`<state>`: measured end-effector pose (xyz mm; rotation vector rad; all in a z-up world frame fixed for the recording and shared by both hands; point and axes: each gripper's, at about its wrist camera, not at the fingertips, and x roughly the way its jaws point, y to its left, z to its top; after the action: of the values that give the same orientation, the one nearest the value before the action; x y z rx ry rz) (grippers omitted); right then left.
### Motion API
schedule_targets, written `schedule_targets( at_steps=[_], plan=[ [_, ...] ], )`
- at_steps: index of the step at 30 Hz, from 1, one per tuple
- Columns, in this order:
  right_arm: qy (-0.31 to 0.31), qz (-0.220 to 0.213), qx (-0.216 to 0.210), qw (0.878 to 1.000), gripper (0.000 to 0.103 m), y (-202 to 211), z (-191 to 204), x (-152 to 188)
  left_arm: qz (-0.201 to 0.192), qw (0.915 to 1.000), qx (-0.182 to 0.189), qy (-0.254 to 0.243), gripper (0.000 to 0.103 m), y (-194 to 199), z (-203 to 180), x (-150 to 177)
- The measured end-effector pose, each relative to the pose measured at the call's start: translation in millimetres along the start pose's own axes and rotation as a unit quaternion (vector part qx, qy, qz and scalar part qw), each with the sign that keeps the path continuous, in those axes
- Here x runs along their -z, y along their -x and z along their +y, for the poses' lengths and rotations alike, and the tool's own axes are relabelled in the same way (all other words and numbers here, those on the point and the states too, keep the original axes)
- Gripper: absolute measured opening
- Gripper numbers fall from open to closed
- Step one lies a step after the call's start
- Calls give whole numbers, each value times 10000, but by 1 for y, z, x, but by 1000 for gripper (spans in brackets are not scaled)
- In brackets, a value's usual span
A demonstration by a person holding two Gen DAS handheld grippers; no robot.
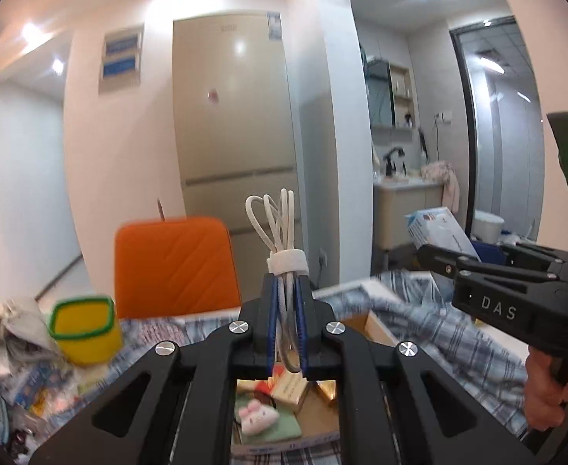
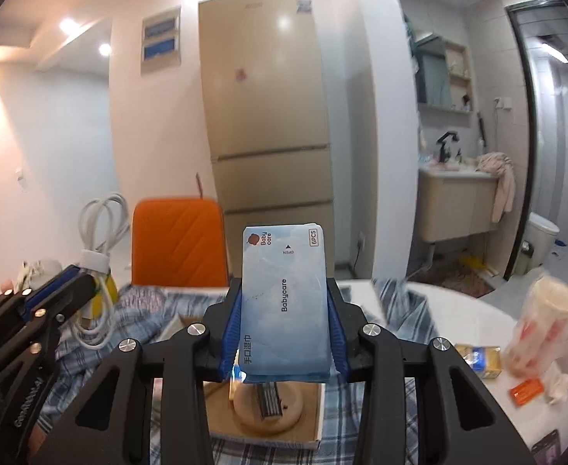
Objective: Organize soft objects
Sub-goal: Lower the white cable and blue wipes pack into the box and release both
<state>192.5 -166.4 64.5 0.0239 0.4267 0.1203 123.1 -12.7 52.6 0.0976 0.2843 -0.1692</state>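
Observation:
My left gripper (image 1: 287, 286) is shut on a coiled white cable (image 1: 280, 224) bound with a white strap, loops pointing up. From the right wrist view the same cable (image 2: 99, 224) hangs in the left gripper (image 2: 74, 275) at the left. My right gripper (image 2: 287, 290) is shut on a pale blue wet-wipes pack (image 2: 285, 298), held upright by its sides. In the left wrist view the right gripper's body shows at the right edge, its tips out of frame. Below lies an open cardboard box (image 1: 375, 327) holding a small plush bunny (image 1: 258, 418) on green cloth and small packets.
A blue plaid cloth (image 1: 450, 333) covers the table around the box (image 2: 315, 426), which holds a round wooden piece (image 2: 268, 414). An orange chair back (image 1: 175, 263) stands behind. A yellow green-rimmed cup (image 1: 84, 329) and clutter sit left. Snack packs (image 2: 477, 360) and a wrapped cup stack (image 2: 543, 329) lie right.

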Motion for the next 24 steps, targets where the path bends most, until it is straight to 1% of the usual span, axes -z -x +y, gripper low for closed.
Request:
schedule_targets(
  at_steps=[4, 8, 10, 14, 16, 19, 24],
  plan=[
    [177, 418, 170, 9988, 41, -30, 2, 18, 284, 9996, -75, -24, 7, -18, 3, 20],
    [274, 747, 448, 9958, 41, -55, -3, 32, 685, 9976, 4, 80, 7, -35, 6, 39],
    [246, 977, 521, 9936, 41, -67, -7, 41, 883, 9960, 35, 136, 7, -43, 8, 47],
    [107, 1408, 585, 9883, 41, -88, -20, 56, 1155, 9929, 134, 253, 7, -53, 11, 55],
    [81, 1573, 567, 9859, 41, -95, -24, 62, 1249, 9916, 171, 278, 7, -57, 11, 59],
    [106, 1745, 433, 9837, 41, -100, -21, 72, 1419, 9892, 251, 269, 7, -64, 10, 63],
    [235, 1857, 99, 9823, 41, -106, -11, 80, 1548, 9872, 304, 218, 7, -68, 7, 68]
  ],
)
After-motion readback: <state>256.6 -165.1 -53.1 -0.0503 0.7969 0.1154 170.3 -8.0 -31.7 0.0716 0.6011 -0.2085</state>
